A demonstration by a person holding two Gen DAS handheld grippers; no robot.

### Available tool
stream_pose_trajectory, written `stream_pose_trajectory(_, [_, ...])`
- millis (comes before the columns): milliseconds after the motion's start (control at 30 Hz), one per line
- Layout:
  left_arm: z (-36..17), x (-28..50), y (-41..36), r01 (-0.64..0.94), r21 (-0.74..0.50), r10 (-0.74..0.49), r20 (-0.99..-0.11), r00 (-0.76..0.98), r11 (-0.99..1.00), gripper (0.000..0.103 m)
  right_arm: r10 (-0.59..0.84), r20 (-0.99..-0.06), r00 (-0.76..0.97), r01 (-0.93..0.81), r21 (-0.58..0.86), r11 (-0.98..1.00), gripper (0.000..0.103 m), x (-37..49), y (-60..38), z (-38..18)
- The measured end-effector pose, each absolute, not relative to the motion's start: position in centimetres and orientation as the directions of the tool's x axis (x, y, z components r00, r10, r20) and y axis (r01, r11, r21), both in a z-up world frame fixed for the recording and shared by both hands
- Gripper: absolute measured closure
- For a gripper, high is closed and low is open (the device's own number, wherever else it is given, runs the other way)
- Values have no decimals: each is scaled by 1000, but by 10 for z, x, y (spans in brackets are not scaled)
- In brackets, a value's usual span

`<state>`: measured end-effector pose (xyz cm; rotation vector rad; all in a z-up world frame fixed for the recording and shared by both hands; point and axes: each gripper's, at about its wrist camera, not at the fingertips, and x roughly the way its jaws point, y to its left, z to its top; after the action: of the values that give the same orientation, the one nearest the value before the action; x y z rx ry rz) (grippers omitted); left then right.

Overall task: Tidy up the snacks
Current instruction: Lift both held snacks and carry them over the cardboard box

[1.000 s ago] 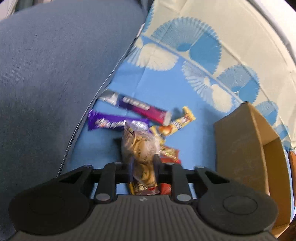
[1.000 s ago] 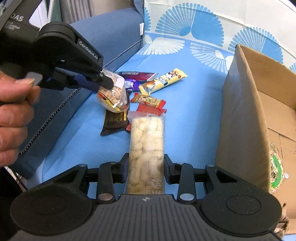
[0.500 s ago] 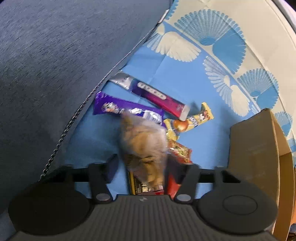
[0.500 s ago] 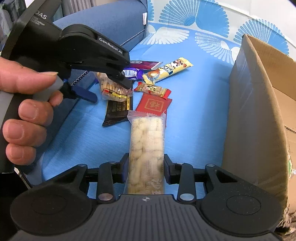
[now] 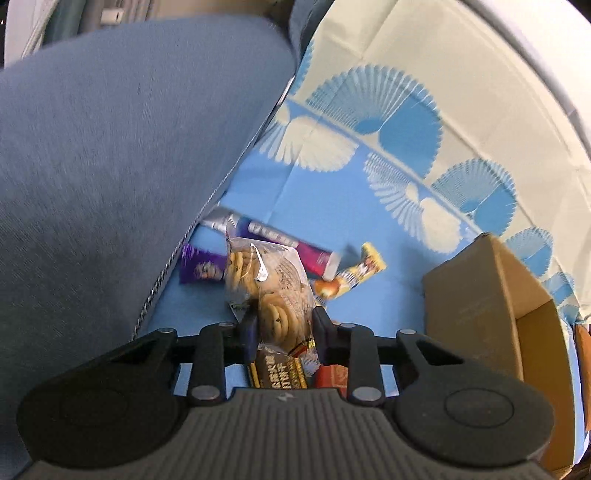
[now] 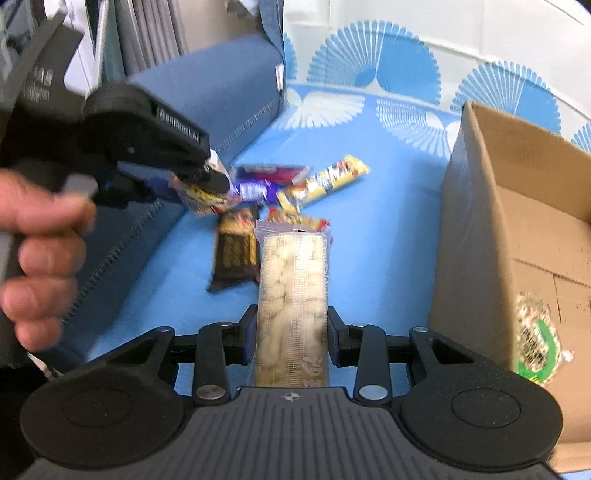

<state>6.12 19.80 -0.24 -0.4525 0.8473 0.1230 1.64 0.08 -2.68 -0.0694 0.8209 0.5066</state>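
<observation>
A blue cloth (image 6: pixel 388 229) with a white fan pattern covers the surface, and its border turns cream with blue fans (image 5: pixel 391 110) at the far side. On the left stands a sofa cushion (image 5: pixel 110 166) in grey-blue fabric with a stitched seam. Behind it hang grey curtains (image 6: pixel 155 33). The light is bright and even.

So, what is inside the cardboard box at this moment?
In the cardboard box, the right wrist view shows one green-and-white snack packet on the bottom. The near wall covers the rest of the inside.
</observation>
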Motion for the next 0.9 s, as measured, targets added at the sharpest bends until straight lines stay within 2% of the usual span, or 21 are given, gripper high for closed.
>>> stream_pose_trajectory(100, [8,56,193,-247,-324,-66,-715,696,913,70,425,-666,612,-471,125,873,65,17,-10,2])
stream_pose_trajectory(233, [23,48,182,-200,-293,-50,-668,743,935,70,455,-540,708,-492,84,867,65,14,-43,44])
stream_pose_trajectory(367, [40,41,167,-143,-270,-55,-609,791,952,70,451,-425,785,-452,106,886,65,12,-83,50])
stream_pose_trajectory(533, [51,41,145,-83,-264,-82,-559,825,961,70,416,-418,808,-388,155,909,65,14,-103,43])
stream_pose_trajectory(633, [55,42,131,-49,-268,-106,-534,839,962,70,387,-390,835,-376,107,920,65,16,-106,46])
stream_pose_trajectory(900, [63,35,93,60,-260,-178,-456,872,964,70,282,-397,874,-279,65,958,65,28,-140,43])
